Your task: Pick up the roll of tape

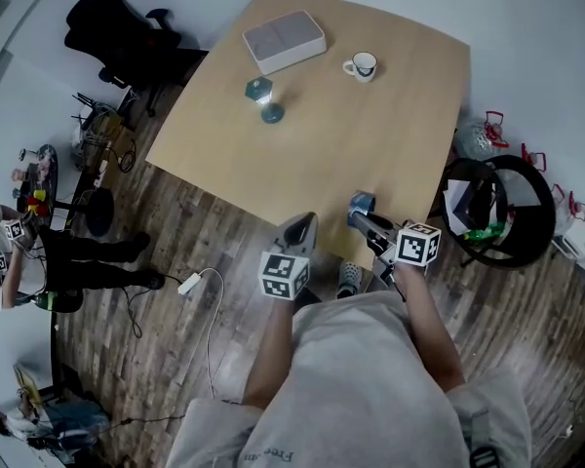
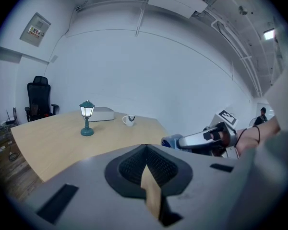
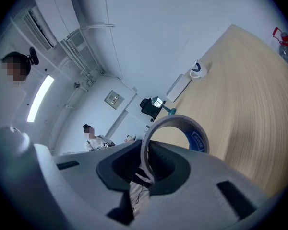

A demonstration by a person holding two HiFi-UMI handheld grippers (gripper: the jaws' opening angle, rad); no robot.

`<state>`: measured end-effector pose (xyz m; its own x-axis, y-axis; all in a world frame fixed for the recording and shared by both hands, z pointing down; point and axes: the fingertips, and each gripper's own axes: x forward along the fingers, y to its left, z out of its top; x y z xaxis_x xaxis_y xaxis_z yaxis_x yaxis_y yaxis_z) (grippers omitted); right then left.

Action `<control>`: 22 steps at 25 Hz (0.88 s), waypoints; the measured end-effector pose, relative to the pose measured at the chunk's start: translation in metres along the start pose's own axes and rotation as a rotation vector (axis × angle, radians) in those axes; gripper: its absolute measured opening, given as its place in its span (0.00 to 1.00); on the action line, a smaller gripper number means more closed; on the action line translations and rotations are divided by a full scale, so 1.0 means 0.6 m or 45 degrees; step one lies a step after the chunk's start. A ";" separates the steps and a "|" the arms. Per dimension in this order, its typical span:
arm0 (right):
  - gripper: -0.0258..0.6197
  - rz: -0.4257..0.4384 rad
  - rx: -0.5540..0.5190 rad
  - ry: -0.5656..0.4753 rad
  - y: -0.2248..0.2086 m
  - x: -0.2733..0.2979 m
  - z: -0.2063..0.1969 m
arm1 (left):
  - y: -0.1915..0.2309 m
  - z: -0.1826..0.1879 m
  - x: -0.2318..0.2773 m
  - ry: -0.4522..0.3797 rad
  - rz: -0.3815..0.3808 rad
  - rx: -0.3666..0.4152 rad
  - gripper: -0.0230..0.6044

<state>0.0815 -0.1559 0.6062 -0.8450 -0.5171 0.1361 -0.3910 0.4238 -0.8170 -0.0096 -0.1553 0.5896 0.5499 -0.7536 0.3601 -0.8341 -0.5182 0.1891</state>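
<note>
The roll of tape (image 1: 361,203) is a grey ring with a blue label, held on edge just off the near edge of the wooden table (image 1: 370,135). My right gripper (image 1: 360,214) is shut on its rim. In the right gripper view the roll (image 3: 198,139) stands up out of the jaws of that gripper (image 3: 146,151), one side of the ring pinched between the pads. My left gripper (image 1: 300,224) hovers to the left of it, shut with nothing in it. The left gripper view shows the left gripper (image 2: 145,150) with closed jaws and the tape (image 2: 171,141) off to the right.
On the far part of the table stand a small teal lamp (image 1: 263,100), a white box (image 1: 284,39) and a white mug (image 1: 361,65). A black office chair (image 1: 117,32) sits at the far left, a round black frame (image 1: 515,208) at the right. A person (image 1: 19,256) stands at the left.
</note>
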 end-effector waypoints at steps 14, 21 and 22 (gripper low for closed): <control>0.11 -0.001 -0.098 0.055 0.011 0.019 -0.005 | 0.007 0.007 -0.011 0.000 0.019 0.019 0.04; 0.11 -0.004 -0.115 0.060 0.019 0.030 -0.002 | 0.016 0.011 -0.016 0.010 0.026 0.023 0.05; 0.11 -0.004 -0.114 0.059 0.019 0.030 -0.002 | 0.017 0.011 -0.016 0.011 0.026 0.021 0.05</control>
<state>0.0614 -0.1597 0.6000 -0.8589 -0.4844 0.1665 -0.4233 0.4881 -0.7633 -0.0231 -0.1559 0.5819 0.5321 -0.7608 0.3715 -0.8444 -0.5092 0.1665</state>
